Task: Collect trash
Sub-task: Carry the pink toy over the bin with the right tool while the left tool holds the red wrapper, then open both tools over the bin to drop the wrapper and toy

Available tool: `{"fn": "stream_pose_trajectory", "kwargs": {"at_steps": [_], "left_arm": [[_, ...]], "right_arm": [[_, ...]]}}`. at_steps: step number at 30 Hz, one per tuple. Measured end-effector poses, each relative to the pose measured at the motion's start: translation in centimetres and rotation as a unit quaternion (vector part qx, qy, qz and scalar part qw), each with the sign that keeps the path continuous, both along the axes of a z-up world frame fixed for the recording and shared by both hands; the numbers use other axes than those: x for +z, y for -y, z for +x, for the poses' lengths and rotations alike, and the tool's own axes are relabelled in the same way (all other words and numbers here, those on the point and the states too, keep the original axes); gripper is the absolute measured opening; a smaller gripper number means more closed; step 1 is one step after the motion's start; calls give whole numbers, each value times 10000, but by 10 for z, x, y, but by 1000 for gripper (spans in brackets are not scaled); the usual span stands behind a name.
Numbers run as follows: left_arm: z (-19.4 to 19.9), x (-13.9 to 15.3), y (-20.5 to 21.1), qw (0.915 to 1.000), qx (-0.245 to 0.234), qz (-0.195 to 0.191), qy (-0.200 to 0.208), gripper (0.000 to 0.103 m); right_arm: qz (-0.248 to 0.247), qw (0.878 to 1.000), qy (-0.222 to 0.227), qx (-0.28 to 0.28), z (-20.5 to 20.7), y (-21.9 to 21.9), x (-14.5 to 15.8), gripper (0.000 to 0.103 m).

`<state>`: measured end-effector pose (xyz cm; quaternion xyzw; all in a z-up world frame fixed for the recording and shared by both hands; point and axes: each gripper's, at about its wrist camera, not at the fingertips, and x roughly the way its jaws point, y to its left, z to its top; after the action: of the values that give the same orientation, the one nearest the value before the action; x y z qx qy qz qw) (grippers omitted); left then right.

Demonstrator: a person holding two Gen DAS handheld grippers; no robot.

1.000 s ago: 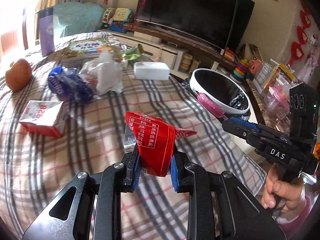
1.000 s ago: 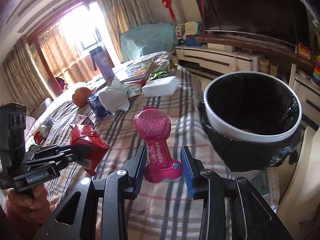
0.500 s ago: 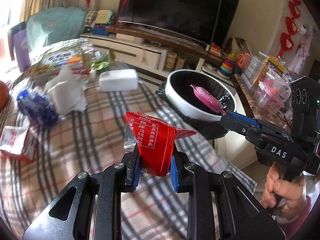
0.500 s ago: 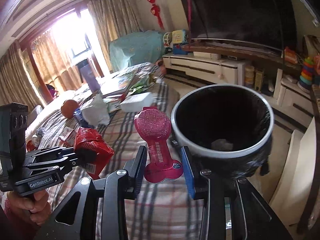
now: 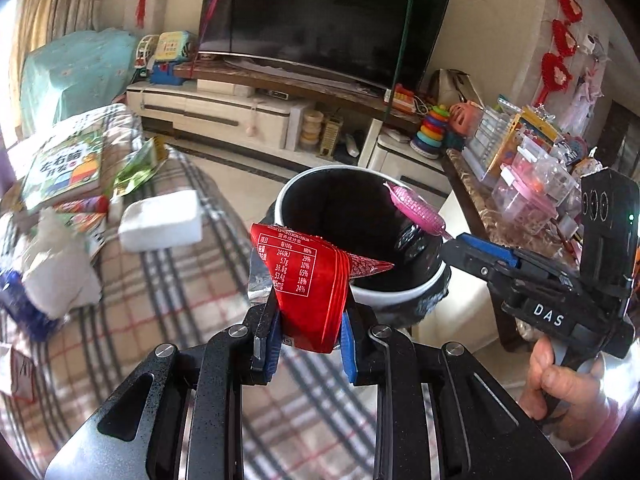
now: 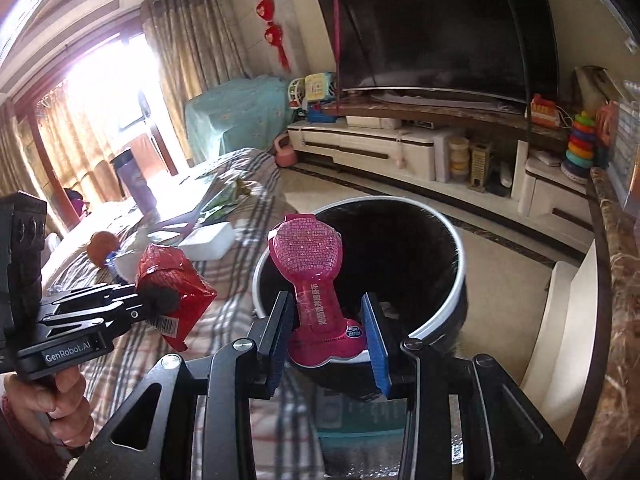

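At the far left of the left wrist view, a crumpled white tissue (image 5: 60, 276) and a blue wrapper (image 5: 18, 304) are lying on the plaid-covered surface (image 5: 168, 304), with a picture book (image 5: 64, 168) and a green packet (image 5: 138, 170) behind them. Just right of these, a white foam block (image 5: 162, 222) is sitting near the surface's edge. In the middle, the left gripper (image 5: 306, 330) is clamping its jaws on a red snack wrapper (image 5: 308, 280), nutrition table facing the camera, and is holding it above the plaid edge just beside the bin. Right of it, the white-rimmed trash bin (image 5: 320, 188) with its black liner is standing on the floor against the surface. Over the bin's right rim, the right gripper (image 5: 450, 240) is pinching a pink pouch (image 5: 414, 208), gripped by a hand (image 5: 560, 380) at the lower right.

In the right wrist view, the left gripper (image 6: 160, 300) is carrying the red snack wrapper (image 6: 172, 280) at the left, over the plaid. At centre, the right gripper (image 6: 330, 328) is squeezing the pink pouch (image 6: 316, 288) by its lower bulge, upright in front of the trash bin (image 6: 444, 312), whose mouth is gaping behind it. A television (image 6: 440, 32) is standing on a low cabinet at the right.
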<state>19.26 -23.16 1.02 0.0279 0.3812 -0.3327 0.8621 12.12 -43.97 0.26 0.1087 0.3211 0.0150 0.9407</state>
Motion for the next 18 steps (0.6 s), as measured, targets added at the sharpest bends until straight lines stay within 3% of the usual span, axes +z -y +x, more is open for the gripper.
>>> {"fn": "stream_pose_trajectory", "kwargs": {"at_steps": [18], "left_arm": [[33,-2,62,9996,-229,173,-39,22]], "right_arm": [[26,9997,-143,-186,28,36,-2,36]]}}
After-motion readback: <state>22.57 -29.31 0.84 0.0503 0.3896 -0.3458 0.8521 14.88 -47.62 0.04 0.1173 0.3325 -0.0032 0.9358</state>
